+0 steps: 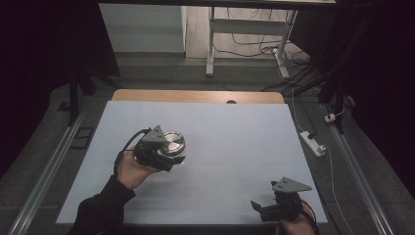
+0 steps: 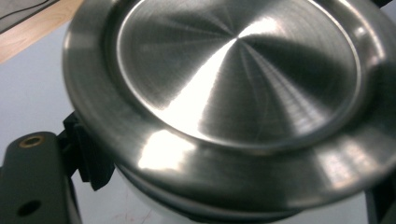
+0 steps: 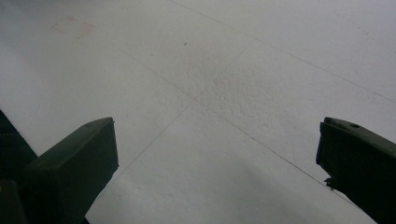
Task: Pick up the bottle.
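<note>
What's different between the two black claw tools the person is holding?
The left gripper is clamped on a shiny round metal lid, while the right gripper holds nothing and its jaws stand wide apart. The left one is over the table's middle; the right sits at its near edge. Both are black, hand-held, with grey three-cornered top plates.

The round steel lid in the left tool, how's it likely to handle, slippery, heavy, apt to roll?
The round steel lid looks rigid and probably fairly heavy for its size, being solid brushed metal. Its polished, glare-catching face suggests it could slip in the left tool. Set down on its circular rim on the table, it would likely roll.
</note>
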